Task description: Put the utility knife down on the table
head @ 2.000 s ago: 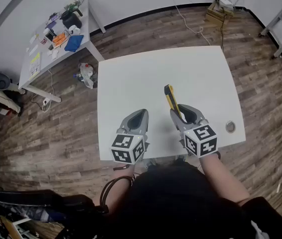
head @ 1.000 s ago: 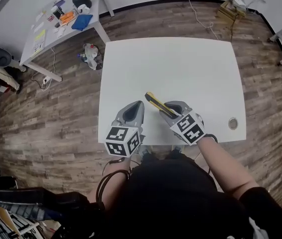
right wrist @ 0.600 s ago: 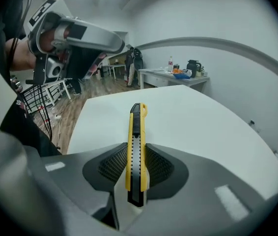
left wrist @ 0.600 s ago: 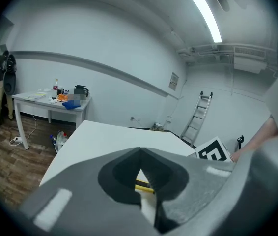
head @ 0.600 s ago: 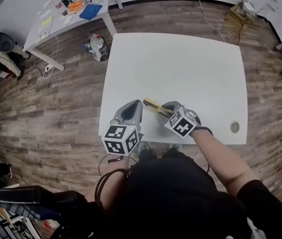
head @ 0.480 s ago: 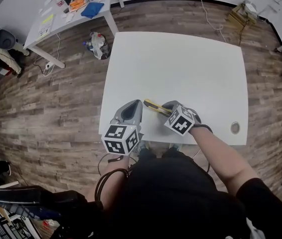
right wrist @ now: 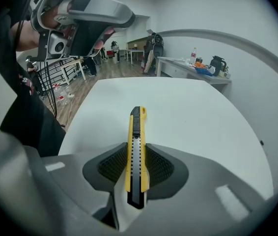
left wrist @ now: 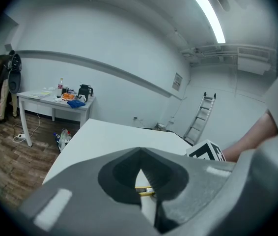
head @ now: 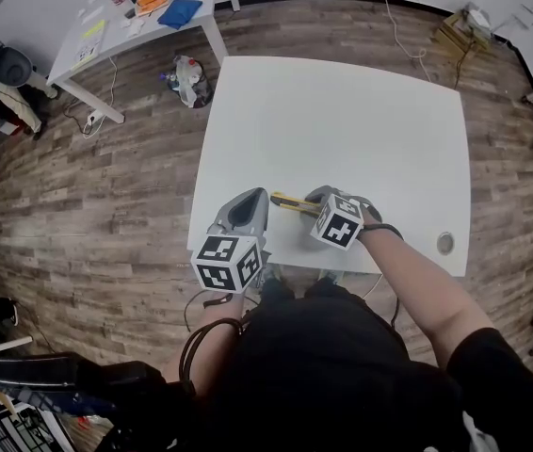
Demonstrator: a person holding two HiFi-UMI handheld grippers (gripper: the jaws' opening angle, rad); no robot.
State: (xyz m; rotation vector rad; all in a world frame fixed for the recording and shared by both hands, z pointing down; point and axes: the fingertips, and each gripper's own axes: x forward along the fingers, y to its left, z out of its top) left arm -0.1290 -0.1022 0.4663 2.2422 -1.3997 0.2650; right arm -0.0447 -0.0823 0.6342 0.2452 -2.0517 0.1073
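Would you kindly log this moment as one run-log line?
right gripper shut on utility knife | left gripper shut, empty | knife above table, unreleased

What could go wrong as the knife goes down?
The knife, shut in the right gripper, points at the nearby left gripper and may bump it. Held near its rear end, its long front may drop first on release. It is near the front edge of the table and might slide off.

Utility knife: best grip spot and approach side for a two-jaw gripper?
Grip the utility knife across its two long sides, on the rear half of the handle, coming in from the butt end along its length. The body is long, straight and slim, so the pads likely seat flat there. The right gripper holds it this way.
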